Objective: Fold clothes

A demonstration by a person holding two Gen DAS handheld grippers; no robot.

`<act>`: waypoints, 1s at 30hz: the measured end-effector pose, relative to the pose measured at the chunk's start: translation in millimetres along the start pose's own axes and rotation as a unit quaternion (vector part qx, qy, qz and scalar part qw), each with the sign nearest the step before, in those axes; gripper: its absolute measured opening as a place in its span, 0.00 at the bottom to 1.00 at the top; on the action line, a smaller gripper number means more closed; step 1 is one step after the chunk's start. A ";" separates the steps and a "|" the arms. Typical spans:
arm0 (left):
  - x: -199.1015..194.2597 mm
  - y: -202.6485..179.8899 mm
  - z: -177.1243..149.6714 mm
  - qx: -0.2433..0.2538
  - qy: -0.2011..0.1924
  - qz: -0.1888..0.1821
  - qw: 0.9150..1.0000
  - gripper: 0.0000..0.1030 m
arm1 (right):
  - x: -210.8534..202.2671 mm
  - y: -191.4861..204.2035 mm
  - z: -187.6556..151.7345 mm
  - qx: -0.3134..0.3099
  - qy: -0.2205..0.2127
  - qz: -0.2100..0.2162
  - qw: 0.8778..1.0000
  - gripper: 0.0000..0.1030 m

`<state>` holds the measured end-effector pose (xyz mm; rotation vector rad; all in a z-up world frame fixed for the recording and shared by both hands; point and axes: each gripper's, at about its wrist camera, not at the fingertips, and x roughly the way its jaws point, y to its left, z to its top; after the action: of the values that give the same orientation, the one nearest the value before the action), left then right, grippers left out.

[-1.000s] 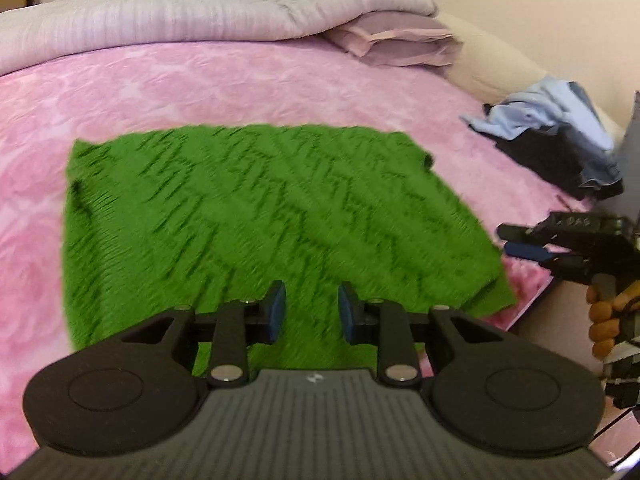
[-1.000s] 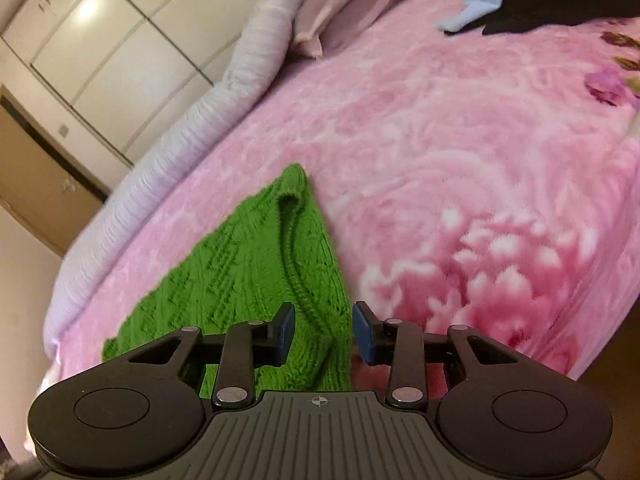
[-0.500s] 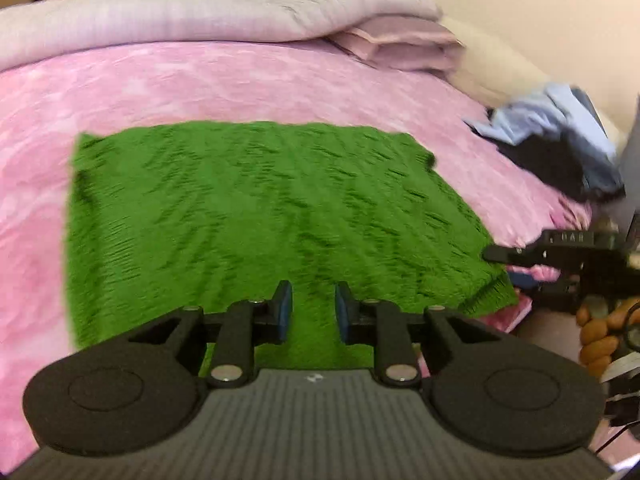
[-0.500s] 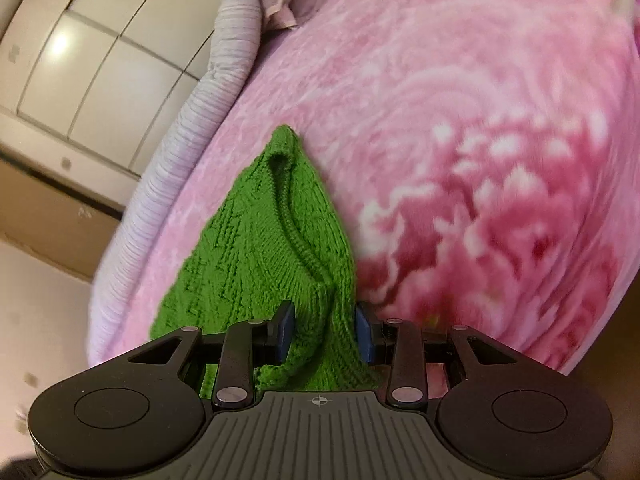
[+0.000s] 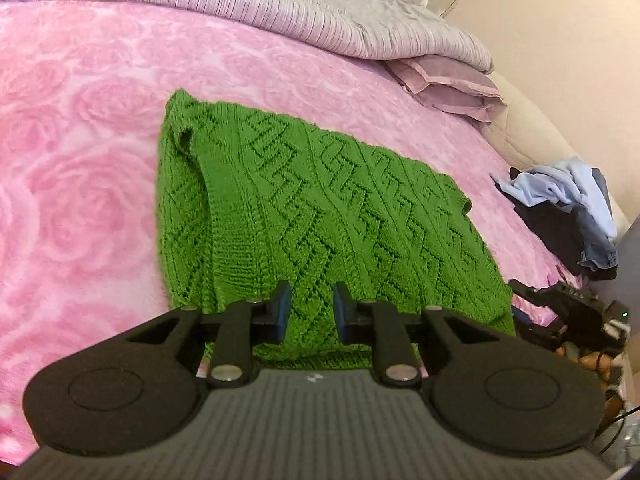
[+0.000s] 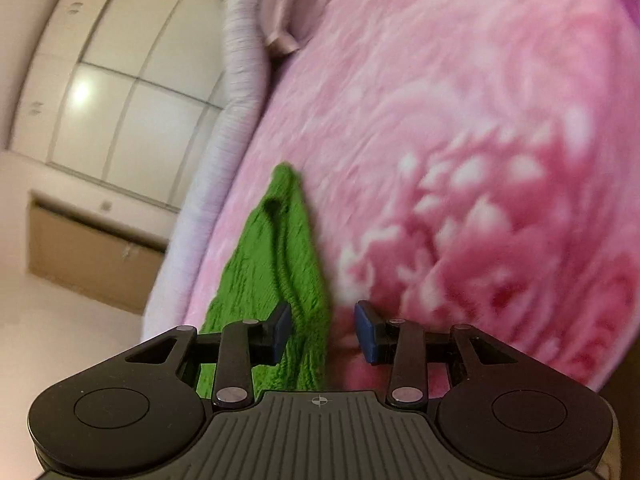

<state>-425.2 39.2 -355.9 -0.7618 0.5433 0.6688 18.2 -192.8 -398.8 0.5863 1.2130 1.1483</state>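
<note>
On the pink bed lies the green sweater, spread flat. The left claw is closing over its near hem, not gripping. The right claw stands half open around the sweater's edge, pads apart from it.

green zigzag-knit sweater, pink rose-print blanket

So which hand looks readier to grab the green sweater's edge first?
Probably the right. The right hand-held gripper is open with the green sweater edge between its pads. The left hand-held gripper is closing over the flat knit, gripping nothing yet.
</note>
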 end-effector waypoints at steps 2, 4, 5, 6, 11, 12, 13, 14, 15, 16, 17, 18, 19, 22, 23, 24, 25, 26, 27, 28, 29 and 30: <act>3.5 -1.4 -2.0 -0.005 0.003 -0.006 1.000 0.17 | 5.9 -0.9 -4.0 -0.013 0.011 0.030 0.999 0.37; 5.9 -2.2 -3.3 -0.010 0.005 -0.008 1.000 0.17 | 15.8 -4.3 -8.5 0.004 0.042 0.070 0.997 0.37; 6.4 -2.3 -3.5 -0.013 0.005 -0.008 1.000 0.17 | 17.1 -2.8 -9.9 0.002 0.042 0.067 0.997 0.37; 5.5 -2.1 -3.4 -0.013 0.003 -0.006 1.000 0.17 | 18.2 -1.0 -11.1 -0.002 0.041 0.063 0.997 0.37; 6.2 1.5 -1.1 -0.010 0.007 0.007 1.000 0.17 | 20.9 2.1 -12.3 -0.007 0.045 0.039 0.998 0.28; 8.2 1.4 -0.8 -0.004 0.011 0.014 1.000 0.17 | 23.0 8.1 -12.7 -0.031 0.052 0.016 0.998 0.25; 11.4 0.9 -1.4 0.003 0.018 0.021 1.000 0.16 | 25.4 13.8 -13.6 -0.041 0.055 -0.002 0.998 0.21; 14.2 -0.4 -2.4 0.011 0.021 0.025 0.999 0.16 | 27.9 19.5 -14.5 -0.051 0.057 -0.019 0.997 0.19; 15.8 -2.0 -3.2 0.019 0.021 0.031 0.999 0.15 | 30.3 25.2 -15.4 -0.060 0.060 -0.037 0.996 0.18; 17.2 -3.6 -4.0 0.026 0.020 0.036 0.999 0.15 | 31.2 30.1 -15.6 -0.060 0.064 -0.056 0.995 0.17; 15.5 -2.4 -3.9 0.022 0.017 0.036 0.999 0.15 | 31.9 35.0 -15.8 -0.059 0.069 -0.076 0.993 0.16; 13.2 -0.9 -3.8 0.017 0.013 0.035 0.999 0.15 | 34.1 44.7 -14.4 -0.075 0.074 -0.103 0.989 0.16; 11.0 0.7 -3.7 0.011 0.010 0.034 0.999 0.14 | 37.3 59.7 -17.2 -0.116 0.074 -0.138 0.981 0.16; -4.1 12.0 -3.4 -0.011 -0.009 0.036 0.999 0.14 | 54.8 115.5 -46.6 -0.298 0.058 -0.248 0.920 0.15; -10.9 17.1 -3.3 -0.020 -0.017 0.038 0.999 0.14 | 62.0 134.6 -68.1 -0.376 0.042 -0.278 0.883 0.15; -18.0 23.9 -3.8 -0.029 -0.024 0.039 0.999 0.14 | 66.9 149.4 -92.6 -0.449 0.025 -0.289 0.845 0.15; -25.3 30.9 -4.3 -0.039 -0.031 0.040 0.998 0.14 | 71.5 163.9 -117.3 -0.517 0.008 -0.297 0.802 0.14; -32.8 39.2 -5.0 -0.052 -0.037 0.040 0.997 0.14 | 74.3 172.5 -142.9 -0.572 -0.006 -0.291 0.767 0.14; -39.6 47.6 -5.9 -0.063 -0.040 0.042 0.996 0.13 | 76.1 181.1 -161.8 -0.599 -0.006 -0.269 0.754 0.14; -46.2 56.0 -6.8 -0.074 -0.043 0.044 0.995 0.13 | 77.8 189.7 -180.3 -0.624 -0.005 -0.245 0.742 0.14; -52.1 63.4 -7.7 -0.082 -0.045 0.048 0.994 0.13 | 79.5 198.4 -198.7 -0.648 -0.005 -0.221 0.729 0.14; -56.5 69.4 -8.7 -0.088 -0.046 0.053 0.994 0.13 | 81.2 207.0 -217.1 -0.671 -0.004 -0.197 0.714 0.14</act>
<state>-514.4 50.5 -354.6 -0.8676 0.4470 0.8541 -264.2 -88.8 -321.5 -0.7596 0.1979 1.2989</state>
